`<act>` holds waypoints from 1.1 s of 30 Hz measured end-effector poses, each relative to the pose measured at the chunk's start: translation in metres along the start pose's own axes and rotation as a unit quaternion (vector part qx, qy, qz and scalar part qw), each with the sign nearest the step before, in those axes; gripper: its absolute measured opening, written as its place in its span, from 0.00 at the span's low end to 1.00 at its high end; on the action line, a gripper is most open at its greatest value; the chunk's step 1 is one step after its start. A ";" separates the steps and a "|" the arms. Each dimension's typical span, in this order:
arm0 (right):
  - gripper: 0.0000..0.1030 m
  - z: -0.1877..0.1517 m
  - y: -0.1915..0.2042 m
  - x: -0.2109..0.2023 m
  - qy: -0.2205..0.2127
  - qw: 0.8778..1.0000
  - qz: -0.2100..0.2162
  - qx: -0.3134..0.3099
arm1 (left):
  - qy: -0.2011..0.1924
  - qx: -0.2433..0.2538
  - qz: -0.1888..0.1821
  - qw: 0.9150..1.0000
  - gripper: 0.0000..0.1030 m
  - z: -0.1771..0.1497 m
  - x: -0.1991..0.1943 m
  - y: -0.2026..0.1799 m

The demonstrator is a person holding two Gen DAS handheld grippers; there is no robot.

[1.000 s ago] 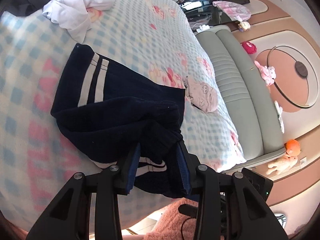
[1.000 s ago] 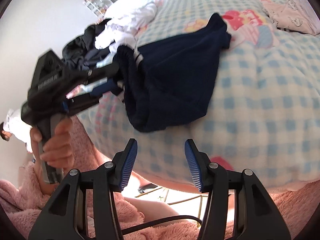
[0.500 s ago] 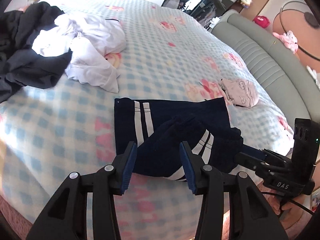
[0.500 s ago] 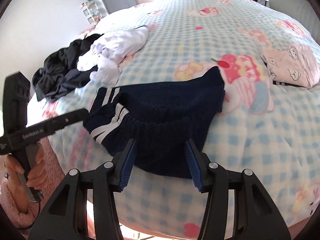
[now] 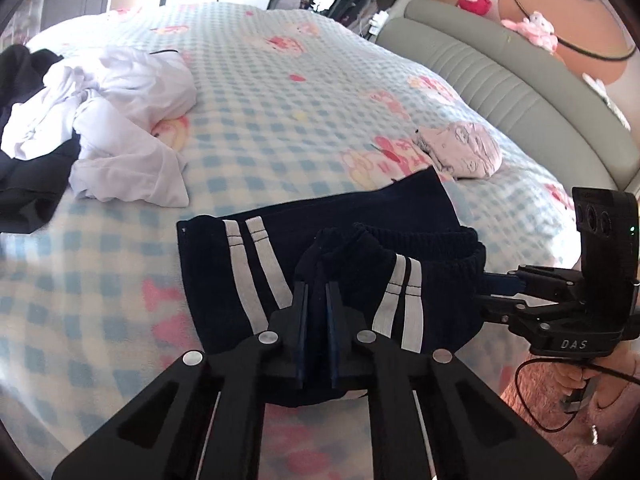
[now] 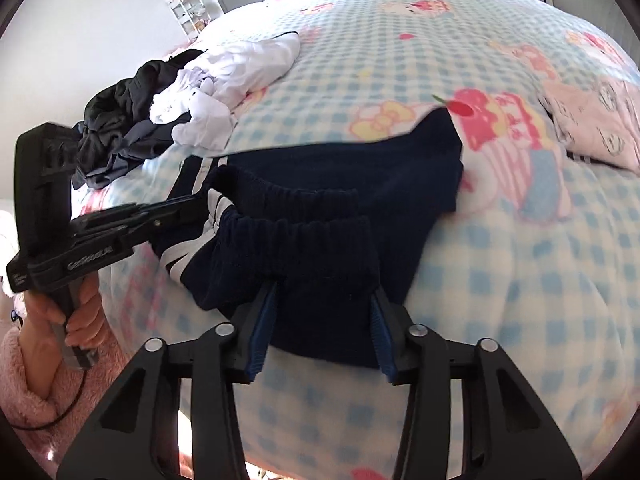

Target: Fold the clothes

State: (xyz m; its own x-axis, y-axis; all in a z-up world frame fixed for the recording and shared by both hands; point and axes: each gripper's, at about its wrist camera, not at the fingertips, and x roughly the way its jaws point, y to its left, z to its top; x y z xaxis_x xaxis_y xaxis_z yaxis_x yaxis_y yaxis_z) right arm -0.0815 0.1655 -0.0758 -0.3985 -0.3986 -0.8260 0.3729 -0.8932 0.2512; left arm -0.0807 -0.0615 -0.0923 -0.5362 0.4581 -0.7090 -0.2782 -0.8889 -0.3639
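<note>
Navy shorts with white side stripes (image 5: 320,236) lie partly folded near the bed's front edge; they also show in the right wrist view (image 6: 344,208). My left gripper (image 5: 319,292) is shut on the striped waistband corner of the shorts. My right gripper (image 6: 322,300) is open, its fingers either side of the elastic waistband at the other end. It shows from the side in the left wrist view (image 5: 496,284), at the shorts' right edge.
A heap of white (image 5: 120,112) and black clothes (image 6: 120,120) lies at the back left of the checked bed (image 5: 280,80). A folded pink garment (image 5: 464,152) lies behind the shorts. A grey padded headboard (image 5: 500,80) runs along the right.
My left gripper has closed on the shorts' striped waistband corner. My right gripper has moved in closer around the waistband, still open.
</note>
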 end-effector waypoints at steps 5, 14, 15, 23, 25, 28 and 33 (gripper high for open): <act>0.40 0.022 0.002 -0.019 -0.061 0.998 0.011 0.007 | -0.066 -0.057 0.011 0.996 0.09 0.006 -0.022 0.018; 0.46 0.016 -0.022 -0.005 -0.024 0.997 -0.031 0.062 | -0.064 -0.129 0.017 0.989 0.27 0.003 -0.021 0.048; 0.46 0.013 -0.021 -0.010 -0.034 0.997 -0.020 0.062 | -0.080 -0.128 0.007 0.988 0.32 0.002 -0.027 0.047; 0.45 0.012 -0.013 0.031 0.026 0.997 -0.023 0.063 | -0.037 -0.069 0.079 0.994 0.39 -0.001 -0.006 0.024; 0.41 0.010 -0.018 0.031 0.032 0.995 -0.043 0.082 | -0.011 -0.080 0.152 0.985 0.41 -0.005 0.003 0.033; 0.47 0.008 -0.011 0.000 -0.014 0.994 -0.079 0.069 | -0.057 -0.124 0.097 0.986 0.42 -0.009 -0.025 0.044; 0.69 0.007 -0.028 0.006 -0.001 0.995 -0.032 0.099 | -0.021 -0.193 -0.014 0.981 0.60 -0.013 -0.011 0.065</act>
State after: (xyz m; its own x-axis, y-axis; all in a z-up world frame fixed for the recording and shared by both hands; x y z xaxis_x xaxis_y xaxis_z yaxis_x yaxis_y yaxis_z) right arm -0.0997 0.1863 -0.0844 -0.4169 -0.3406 -0.8427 0.1748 -0.9399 0.2933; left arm -0.0821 -0.1244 -0.1159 -0.5675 0.4743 -0.6731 0.0253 -0.8070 -0.5900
